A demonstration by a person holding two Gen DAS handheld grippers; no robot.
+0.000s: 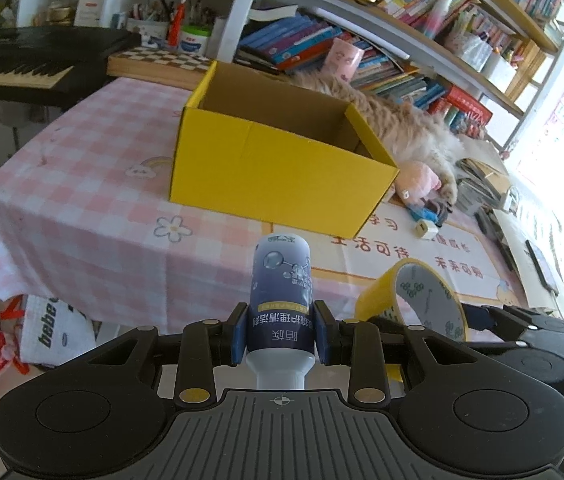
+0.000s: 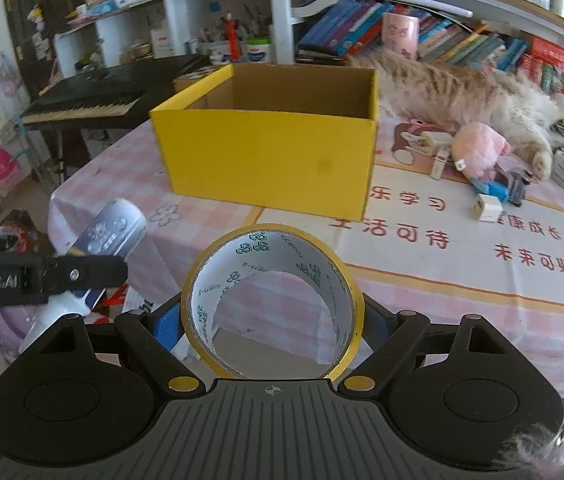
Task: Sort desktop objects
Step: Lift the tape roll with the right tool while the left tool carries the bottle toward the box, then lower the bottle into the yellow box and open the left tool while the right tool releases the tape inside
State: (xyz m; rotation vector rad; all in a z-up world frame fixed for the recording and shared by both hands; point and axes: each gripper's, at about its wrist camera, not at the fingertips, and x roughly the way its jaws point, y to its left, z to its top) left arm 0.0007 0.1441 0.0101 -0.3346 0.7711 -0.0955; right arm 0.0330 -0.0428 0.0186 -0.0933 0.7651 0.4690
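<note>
Judging by the yellow box (image 2: 270, 160), whose visible inside was bare, sorting had barely started: the left gripper (image 1: 281, 332) clamped a blue bottle (image 1: 281, 292) and the right gripper (image 2: 272, 322) held a tape roll (image 2: 272, 300) in wide jaws, both short of the box, while a plush toy (image 2: 478, 152) and a white plug (image 2: 488, 207) lay beside it.

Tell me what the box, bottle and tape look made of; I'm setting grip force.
Box: corrugated cardboard, matte yellow outside, raw brown inside, with cut edges showing.
Bottle: probably plastic, with a glossy printed dark blue sleeve and a white neck.
Tape: yellowish glossy film wound on a printed white core, likely paperboard.
</note>
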